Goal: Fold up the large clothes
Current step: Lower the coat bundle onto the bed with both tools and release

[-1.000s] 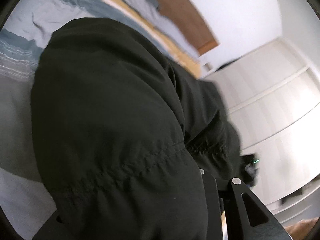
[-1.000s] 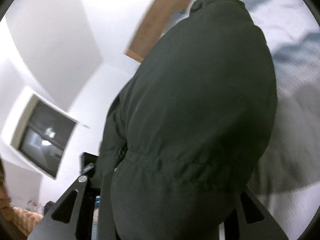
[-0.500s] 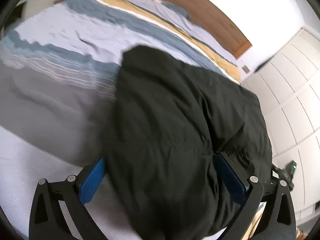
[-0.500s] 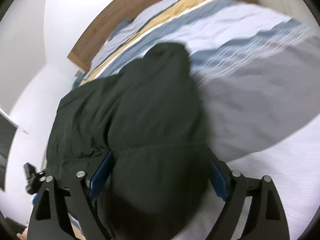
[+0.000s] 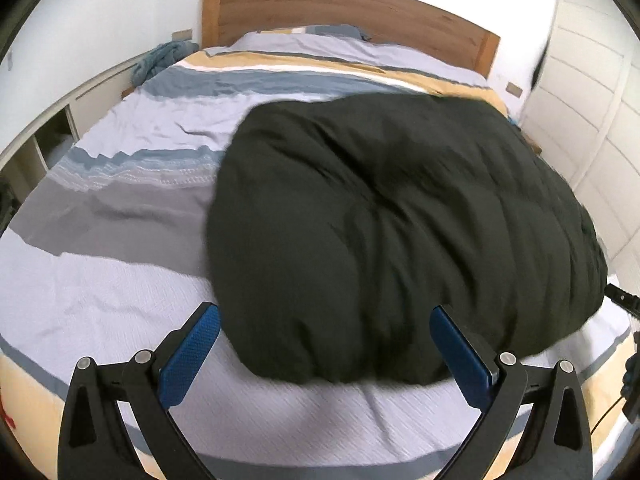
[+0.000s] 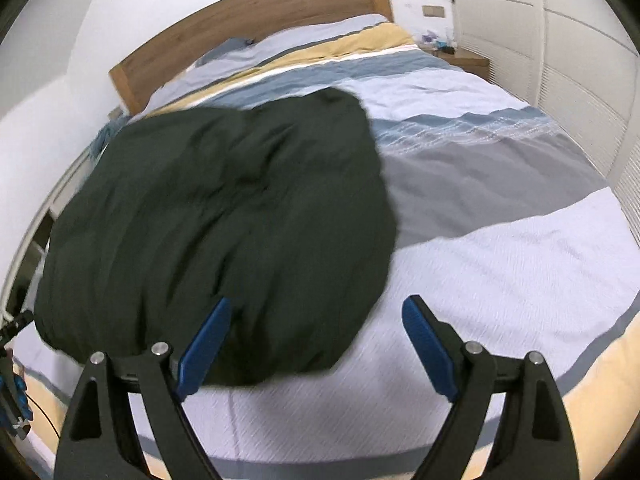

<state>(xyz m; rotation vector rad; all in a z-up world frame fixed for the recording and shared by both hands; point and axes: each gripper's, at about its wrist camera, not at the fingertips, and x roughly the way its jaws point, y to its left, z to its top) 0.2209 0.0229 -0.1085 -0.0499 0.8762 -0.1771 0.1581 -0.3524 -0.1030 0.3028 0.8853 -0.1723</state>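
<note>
Our bed fills both views, with a striped cover of white, grey, blue and yellow.

Nearest to us is the left hand-held gripper. Its blue pads are spread wide apart and hold nothing. The near edge of the coat lies between them, but we cannot tell if a pad touches it. The right hand-held gripper is wide open too and holds nothing. Its left pad sits in front of the coat, and its right pad is over bare cover.

Next comes the coat itself. It is big, dark and puffy, and it lies in a soft heap on the near half of the bed. We think it has been dropped there, so it is on the bed and ready. But it does not look folded. It is one lumpy mound, and we cannot pick out the sleeves or the hood. We think it needs to be spread flat, then the sides turned in, then folded over. So most of the job is left.

Farther off is more striped cover. At the far end stands the wooden headboard against a white wall.
</note>
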